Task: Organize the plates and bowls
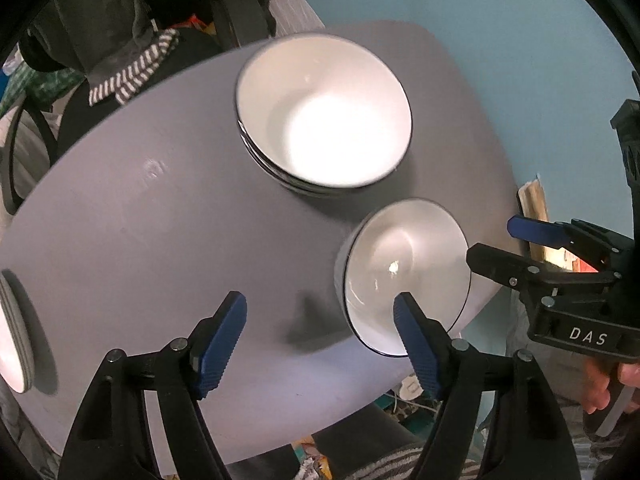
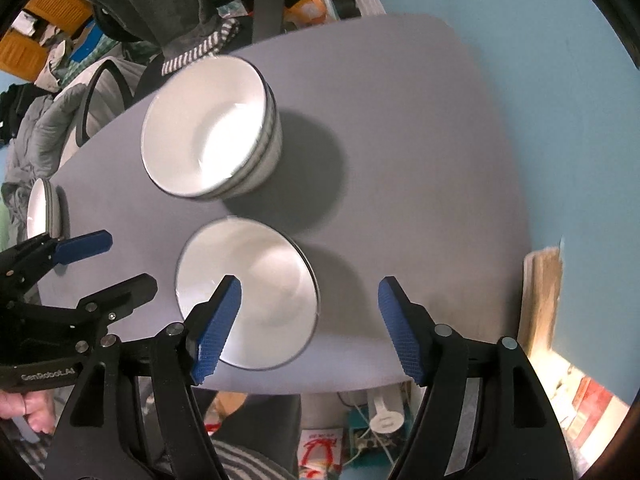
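Both my grippers hung over the grey table, pointing down, and neither held anything. My left gripper stood wide, one blue pad over the near rim of the single bowl and the other over bare tabletop; I could not tell whether that pad touched the rim. My right gripper was also spread, with nothing between its pads, one of them over the same bowl's inside edge. That bowl sat alone near the table's front edge, just beside a stack of bowls further back, the two close but apart. A small stack of plates rested well away at the far left edge. I judged the bowl to be glazed ceramic: stiff, fairly heavy for its size, slick, and likely to chip if knocked against the stack. The best hold looked like the rim, one pad inside and one outside the wall, squeezed firmly because the glaze would slip.
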`<action>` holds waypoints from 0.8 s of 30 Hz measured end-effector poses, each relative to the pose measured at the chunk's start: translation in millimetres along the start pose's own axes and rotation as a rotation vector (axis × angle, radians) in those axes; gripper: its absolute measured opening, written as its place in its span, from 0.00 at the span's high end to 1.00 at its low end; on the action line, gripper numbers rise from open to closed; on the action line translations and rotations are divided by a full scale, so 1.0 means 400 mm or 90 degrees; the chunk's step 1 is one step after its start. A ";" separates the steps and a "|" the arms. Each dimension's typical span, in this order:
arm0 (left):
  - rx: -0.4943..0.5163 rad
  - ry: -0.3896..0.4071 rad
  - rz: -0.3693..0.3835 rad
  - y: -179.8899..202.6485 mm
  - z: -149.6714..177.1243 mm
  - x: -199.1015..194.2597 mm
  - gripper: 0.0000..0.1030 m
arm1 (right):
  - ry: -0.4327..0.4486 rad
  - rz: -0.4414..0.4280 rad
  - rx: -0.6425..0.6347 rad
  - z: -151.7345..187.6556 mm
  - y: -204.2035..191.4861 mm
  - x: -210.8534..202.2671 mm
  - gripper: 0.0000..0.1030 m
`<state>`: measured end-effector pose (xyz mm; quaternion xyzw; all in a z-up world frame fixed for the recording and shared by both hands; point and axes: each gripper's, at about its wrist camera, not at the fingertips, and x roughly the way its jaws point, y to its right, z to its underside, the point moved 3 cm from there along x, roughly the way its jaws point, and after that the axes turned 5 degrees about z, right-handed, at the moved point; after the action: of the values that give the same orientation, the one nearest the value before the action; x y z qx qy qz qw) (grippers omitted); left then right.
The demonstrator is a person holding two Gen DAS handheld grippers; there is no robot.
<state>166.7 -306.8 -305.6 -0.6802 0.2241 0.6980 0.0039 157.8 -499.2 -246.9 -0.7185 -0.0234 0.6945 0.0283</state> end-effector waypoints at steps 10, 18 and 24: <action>-0.001 -0.019 -0.008 0.013 0.015 0.080 0.25 | -0.021 -0.024 0.019 0.033 0.031 0.082 0.31; -0.025 -0.028 -0.001 0.005 0.009 0.117 0.43 | -0.026 -0.014 0.010 0.025 0.016 0.109 0.41; -0.028 -0.033 0.011 0.001 -0.002 0.134 0.56 | -0.048 -0.012 0.016 0.022 0.022 0.142 0.66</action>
<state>163.5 -323.6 -356.3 -0.6600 0.2142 0.7200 -0.0114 150.8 -503.7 -304.5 -0.6909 -0.0226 0.7213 0.0434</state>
